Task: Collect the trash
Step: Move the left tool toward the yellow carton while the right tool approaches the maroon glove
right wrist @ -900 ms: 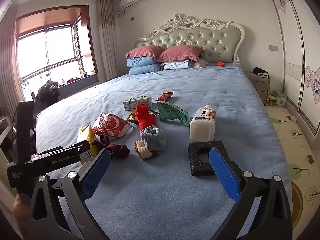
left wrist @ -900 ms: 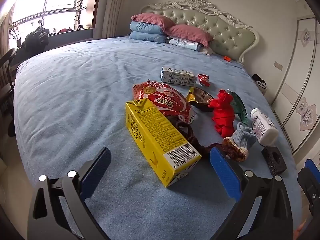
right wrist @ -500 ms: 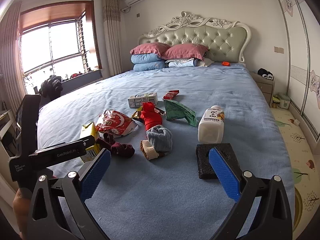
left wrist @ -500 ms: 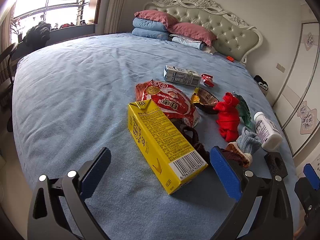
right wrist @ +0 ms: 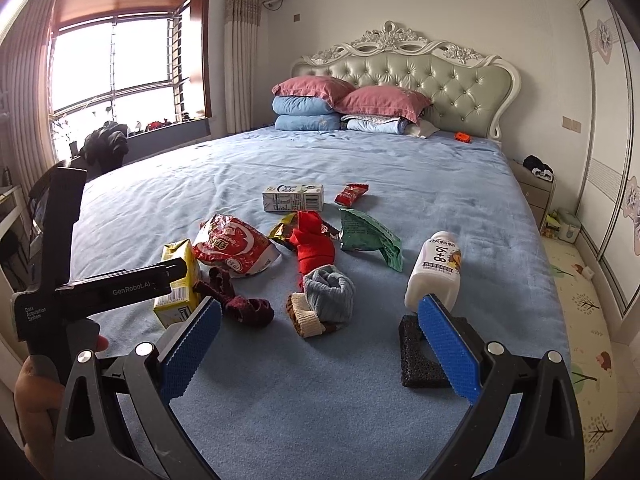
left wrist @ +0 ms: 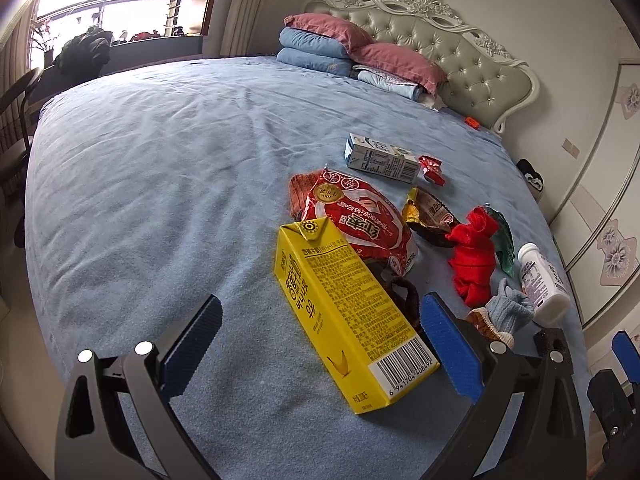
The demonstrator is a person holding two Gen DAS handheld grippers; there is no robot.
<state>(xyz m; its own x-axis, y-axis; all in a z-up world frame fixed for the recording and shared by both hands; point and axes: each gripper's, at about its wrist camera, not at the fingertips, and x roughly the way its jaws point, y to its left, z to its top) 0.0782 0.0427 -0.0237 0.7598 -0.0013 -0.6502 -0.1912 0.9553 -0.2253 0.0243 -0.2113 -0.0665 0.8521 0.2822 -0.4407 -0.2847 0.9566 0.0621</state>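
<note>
A yellow drink carton (left wrist: 344,320) lies on the blue bed, its barcode end between the wide-apart fingers of my left gripper (left wrist: 320,304), which is open and touches nothing. Behind the carton sit a red snack bag (left wrist: 360,220), a white milk carton (left wrist: 380,158), a small red wrapper (left wrist: 432,168) and a brown wrapper (left wrist: 428,216). My right gripper (right wrist: 318,304) is open over the bedspread, short of a blue-grey sock (right wrist: 328,296). Its right finger overlaps a black foam block (right wrist: 420,360). A white bottle (right wrist: 436,272) and a green wrapper (right wrist: 368,236) lie beyond.
A red cloth (right wrist: 312,244) and a maroon sock (right wrist: 240,300) lie among the trash. Pillows (right wrist: 344,104) are stacked at the headboard. A hand (right wrist: 36,392) holds the left gripper's black body (right wrist: 112,288). A nightstand (right wrist: 536,188) and wardrobe doors stand right of the bed.
The left gripper has moved in on the yellow carton, which now reaches further between its fingers. The right gripper has crept forward towards the foam block and socks. Both stayed open.
</note>
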